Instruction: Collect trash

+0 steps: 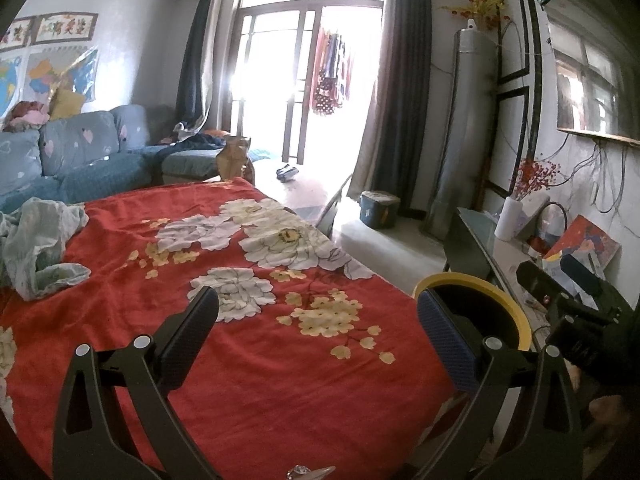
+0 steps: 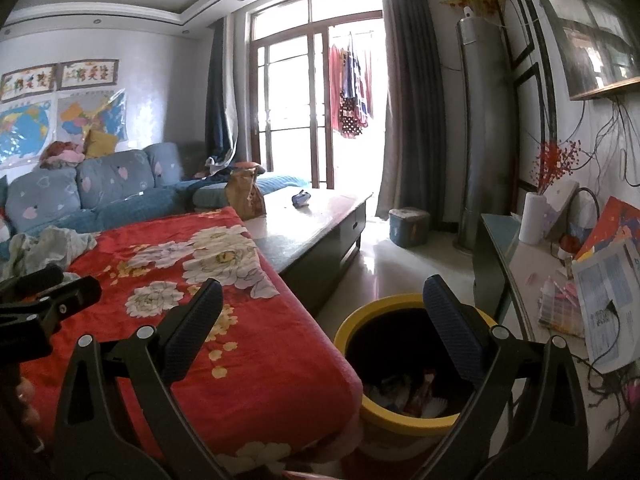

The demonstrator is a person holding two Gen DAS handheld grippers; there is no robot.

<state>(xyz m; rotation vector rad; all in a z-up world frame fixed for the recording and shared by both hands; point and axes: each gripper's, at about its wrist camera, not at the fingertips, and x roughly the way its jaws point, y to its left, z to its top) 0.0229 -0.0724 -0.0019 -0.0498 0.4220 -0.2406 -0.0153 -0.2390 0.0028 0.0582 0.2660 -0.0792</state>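
Observation:
A yellow bin (image 2: 400, 420) with a black inside stands on the floor beside the red floral blanket (image 2: 248, 344). Wrappers (image 2: 412, 394) lie in its bottom. My right gripper (image 2: 324, 284) hovers open over the bin's left side, with nothing between its fingers. My left gripper (image 1: 316, 296) is open and empty above the blanket (image 1: 256, 360); the bin's rim (image 1: 516, 308) shows behind its right finger. A small shiny scrap (image 1: 310, 471) peeks in at the bottom edge of the left wrist view. A brown paper bag (image 2: 244, 196) and a small blue item (image 2: 301, 199) sit on the coffee table (image 2: 320, 232).
A crumpled pale cloth (image 1: 40, 240) lies on the blanket's left side. The blue sofa (image 1: 80, 152) runs behind. A cluttered side table (image 2: 540, 280) with papers and a vase stands right of the bin. A small blue stool (image 2: 408, 226) sits on open floor by the window.

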